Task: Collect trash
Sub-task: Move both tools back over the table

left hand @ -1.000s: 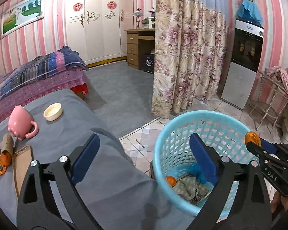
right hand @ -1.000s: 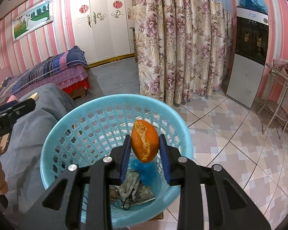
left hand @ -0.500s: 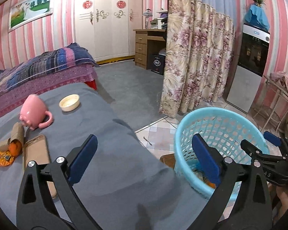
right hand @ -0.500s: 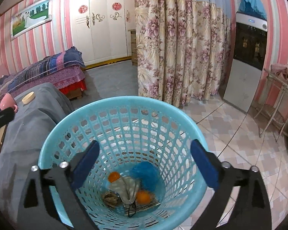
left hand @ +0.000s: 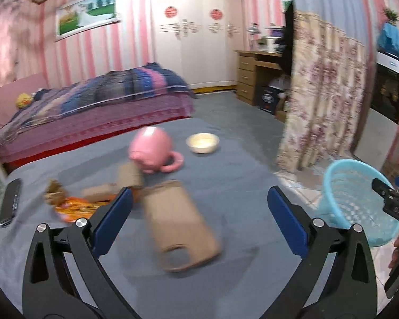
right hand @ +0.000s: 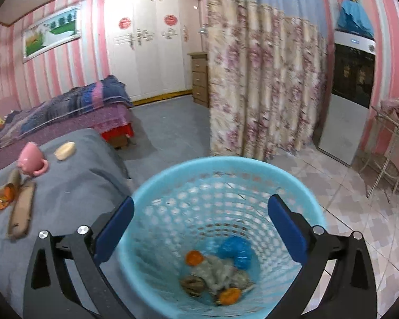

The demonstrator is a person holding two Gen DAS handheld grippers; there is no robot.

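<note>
Meanwhile the left gripper [left hand: 199,212], jaws spread and empty, hovered nearer the cardboard piece [left hand: 181,223], which lay lengthwise just ahead between its fingers.

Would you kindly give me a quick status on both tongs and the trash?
Right tongs open, empty, over blue basket. Left tongs open above flat cardboard piece. Orange peel scraps on grey cloth. Pink mug stands close by.

One blue plastic basket [right hand: 226,170]; two orange peels [right hand: 194,257] inside; one blue bag [right hand: 235,248]; one pink mug [left hand: 153,150]; one cream bowl [left hand: 202,143]; one phone [left hand: 10,202]; one brown cardboard piece [left hand: 181,220].
</note>
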